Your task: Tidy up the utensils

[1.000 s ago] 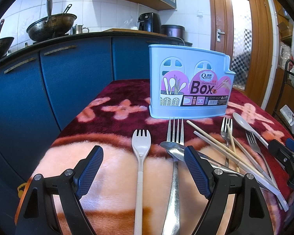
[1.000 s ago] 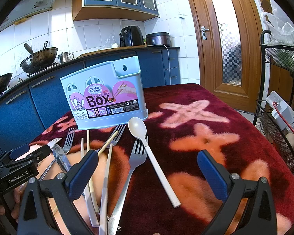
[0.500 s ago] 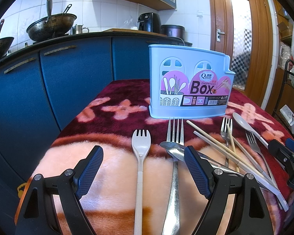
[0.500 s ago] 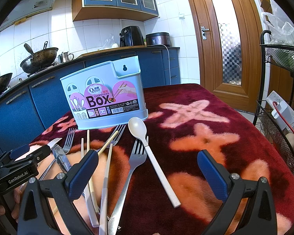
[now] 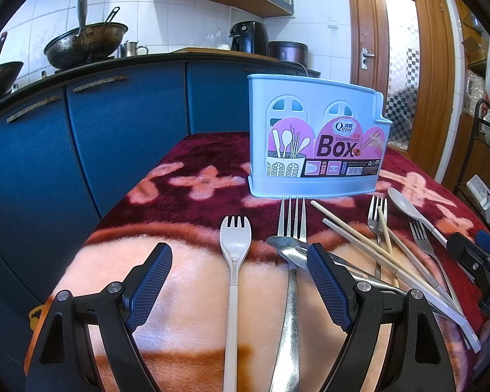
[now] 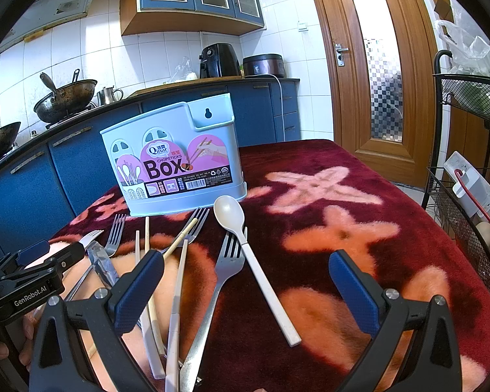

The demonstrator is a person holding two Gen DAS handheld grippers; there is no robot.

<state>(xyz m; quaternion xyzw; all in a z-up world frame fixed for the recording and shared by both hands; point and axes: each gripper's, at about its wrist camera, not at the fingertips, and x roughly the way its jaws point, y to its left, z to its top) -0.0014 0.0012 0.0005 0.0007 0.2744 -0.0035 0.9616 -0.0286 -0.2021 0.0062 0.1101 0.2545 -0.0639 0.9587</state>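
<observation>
A: Both sets of tongs hang low over the table (image 6: pixel 408 176), nothing picked yet. The left tongs (image 5: pixel 238 281) are spread wide and empty, and right between the pads lies the beige plastic fork (image 5: pixel 234 245), handle toward the camera, tines pointing away at the box.

B: So its long axis runs straight along the fingers?

A: Near enough, yes. The jaws straddle the handle already, so by my read a drop and a squeeze would do it. Just right of it lies a metal spoon (image 5: pixel 285 250) with a steel fork (image 5: pixel 292 219) beyond, partly under the right pad.

B: And the other side?

A: The right tongs (image 6: pixel 246 282) are wide apart too, holding nothing. A metal fork (image 6: pixel 227 258) and the beige plastic spoon (image 6: pixel 241 225) lie between its pads, handles nearest, heads away. The spoon angles off to the right as it comes near. The chopsticks (image 6: pixel 179 245) cross under its left pad.

B: Target?

A: Farther back, the pale blue chopsticks box (image 6: pixel 176 160) stands upright on the red blanket, just beyond the utensil tips. The left side looks better lined up.
</observation>
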